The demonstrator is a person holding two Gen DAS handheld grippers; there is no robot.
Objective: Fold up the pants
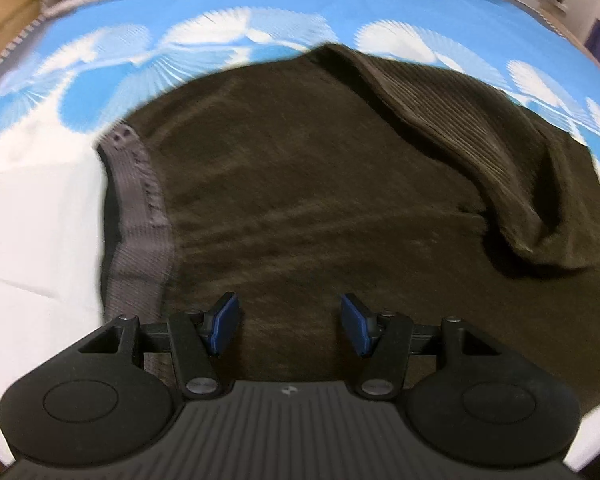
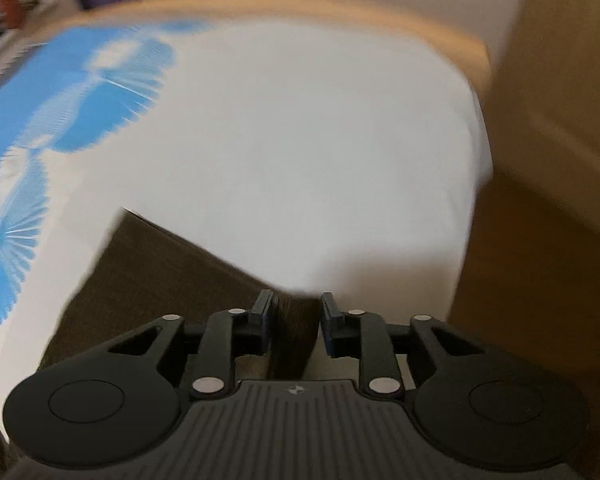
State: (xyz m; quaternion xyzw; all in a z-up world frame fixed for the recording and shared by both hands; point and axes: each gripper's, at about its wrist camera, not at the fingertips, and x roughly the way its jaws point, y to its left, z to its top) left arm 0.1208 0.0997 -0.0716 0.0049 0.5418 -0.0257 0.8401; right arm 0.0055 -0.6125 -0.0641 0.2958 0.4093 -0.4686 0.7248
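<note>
The pants, dark brown, lie spread on a bed sheet that is white near the camera and blue with white fan shapes farther off. Their grey waistband runs down the left edge in the left wrist view, and a ribbed fold of the same cloth lies heaped at the right.

The left gripper hangs above the middle of the pants, tilted steeply down, its blue pads well apart with nothing between them; whether the tips touch the cloth I cannot tell.

The right gripper stands at a corner of the pants, near the sheet's white end. A strip of brown cloth passes up between its jaws, which are partly closed. A gap shows beside the right pad, so the cloth is not pinched. This view is blurred.
</note>
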